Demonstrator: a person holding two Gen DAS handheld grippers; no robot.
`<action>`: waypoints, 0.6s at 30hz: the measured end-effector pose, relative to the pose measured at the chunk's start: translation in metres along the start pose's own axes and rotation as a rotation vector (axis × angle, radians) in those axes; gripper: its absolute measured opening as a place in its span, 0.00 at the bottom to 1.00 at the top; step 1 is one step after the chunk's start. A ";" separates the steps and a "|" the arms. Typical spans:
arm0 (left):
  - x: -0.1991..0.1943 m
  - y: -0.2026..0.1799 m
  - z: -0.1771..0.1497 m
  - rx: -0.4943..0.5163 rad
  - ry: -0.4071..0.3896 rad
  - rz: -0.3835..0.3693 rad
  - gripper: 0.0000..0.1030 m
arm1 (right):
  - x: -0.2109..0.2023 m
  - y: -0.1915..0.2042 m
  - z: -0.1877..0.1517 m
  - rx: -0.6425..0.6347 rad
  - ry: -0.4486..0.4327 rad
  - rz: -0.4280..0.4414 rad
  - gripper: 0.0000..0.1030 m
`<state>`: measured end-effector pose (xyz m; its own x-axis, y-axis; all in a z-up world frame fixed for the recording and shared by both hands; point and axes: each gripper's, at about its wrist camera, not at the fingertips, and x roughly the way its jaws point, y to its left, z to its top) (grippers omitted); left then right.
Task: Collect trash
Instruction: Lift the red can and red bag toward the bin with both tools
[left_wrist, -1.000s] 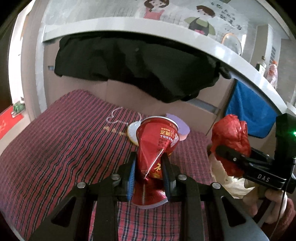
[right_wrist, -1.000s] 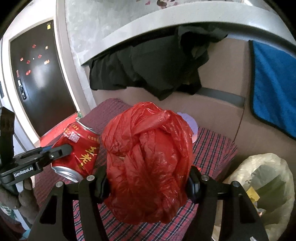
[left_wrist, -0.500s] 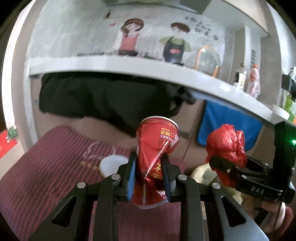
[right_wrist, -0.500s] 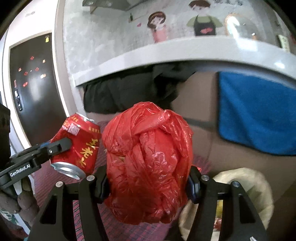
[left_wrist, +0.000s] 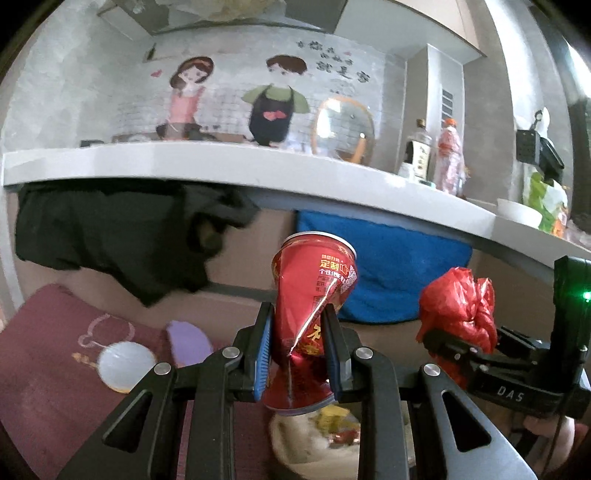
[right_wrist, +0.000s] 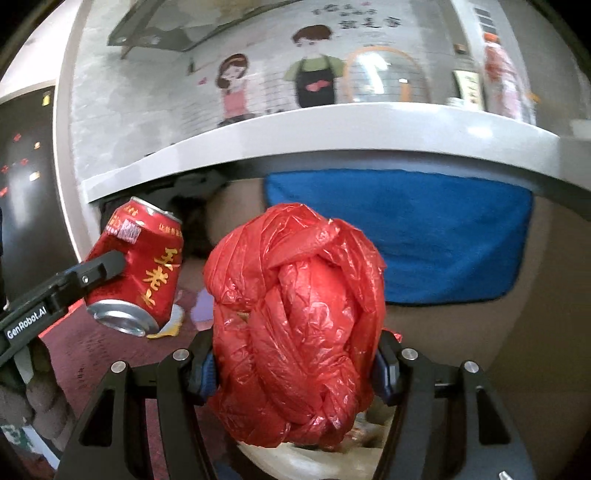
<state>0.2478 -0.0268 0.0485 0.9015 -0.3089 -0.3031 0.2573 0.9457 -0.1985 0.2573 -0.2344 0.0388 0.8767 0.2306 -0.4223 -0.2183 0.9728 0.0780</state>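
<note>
Here the left fingers pinch a dented can, while the right fingers clamp a red bag.

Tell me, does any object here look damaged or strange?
Yes. The red metal drink can held in the left gripper is damaged: its side is dented and creased where the pads squeeze it, and it sits tilted. The crumpled red plastic bag in the right gripper is only wadded up.

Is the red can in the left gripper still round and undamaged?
No, the red can is crushed and creased where the fingers squeeze it.
</note>
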 end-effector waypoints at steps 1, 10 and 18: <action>0.004 -0.004 -0.002 -0.002 0.006 -0.006 0.26 | -0.002 -0.008 -0.002 0.008 -0.001 -0.014 0.59; 0.040 -0.020 -0.032 -0.016 0.093 -0.033 0.26 | 0.010 -0.039 -0.014 0.053 0.035 -0.037 0.59; 0.062 -0.023 -0.047 -0.020 0.145 -0.030 0.26 | 0.026 -0.048 -0.026 0.062 0.064 -0.033 0.59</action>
<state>0.2814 -0.0729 -0.0099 0.8332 -0.3498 -0.4282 0.2754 0.9341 -0.2273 0.2796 -0.2753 0.0008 0.8533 0.1983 -0.4822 -0.1611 0.9799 0.1180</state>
